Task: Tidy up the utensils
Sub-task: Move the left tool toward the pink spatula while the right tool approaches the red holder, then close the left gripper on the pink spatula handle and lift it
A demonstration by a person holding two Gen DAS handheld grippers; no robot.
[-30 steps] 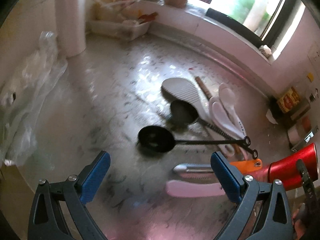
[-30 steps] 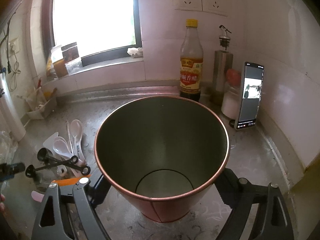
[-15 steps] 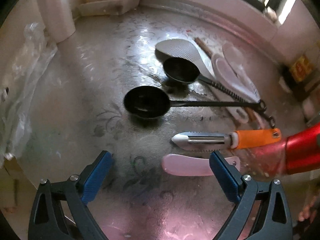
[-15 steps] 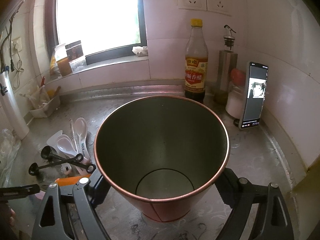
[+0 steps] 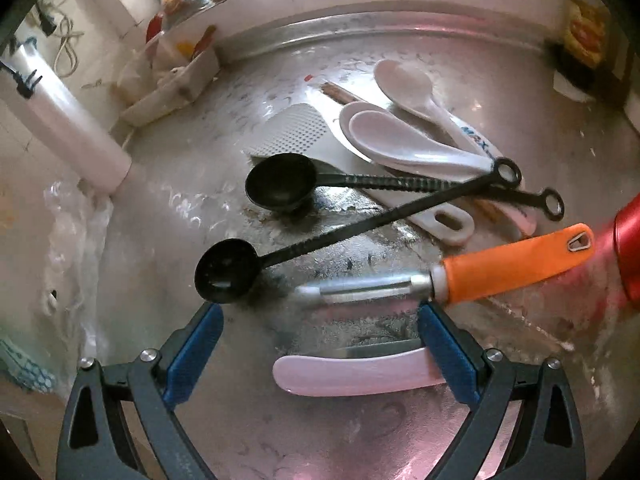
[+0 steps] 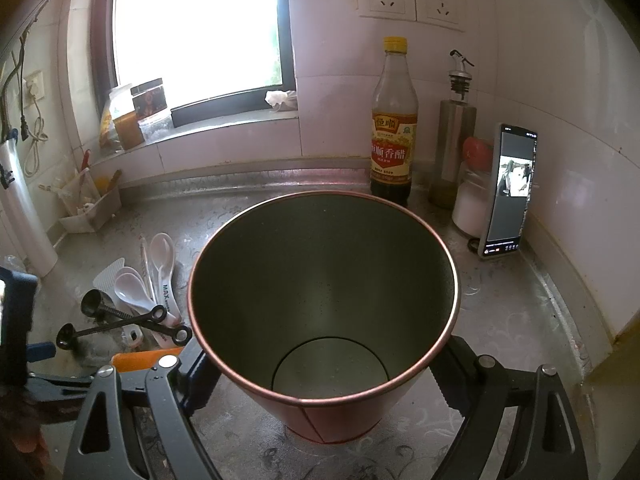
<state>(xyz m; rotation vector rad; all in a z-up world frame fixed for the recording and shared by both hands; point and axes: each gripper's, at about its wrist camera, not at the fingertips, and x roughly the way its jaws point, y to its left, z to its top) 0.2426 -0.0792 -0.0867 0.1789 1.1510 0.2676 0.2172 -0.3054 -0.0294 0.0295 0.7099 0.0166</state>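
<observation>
Your right gripper (image 6: 320, 396) clamps the red holder (image 6: 320, 312), upright on the counter (image 6: 500, 320). Your left gripper (image 5: 320, 356), jaws wide and empty, hangs over the pink knife (image 5: 352, 372), prob. not touching; peeler (image 5: 460, 276) just beyond.

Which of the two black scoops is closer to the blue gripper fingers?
The long-handled black scoop, lying diagonally. Its bowl sits just above the left gripper finger; the other black scoop lies farther up the counter.

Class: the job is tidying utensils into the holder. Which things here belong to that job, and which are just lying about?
Job: red holder, orange peeler, pink knife, black scoops, white spoons, rice paddle.

Lying about: vinegar bottle, oil dispenser, phone, plastic bag.
</observation>
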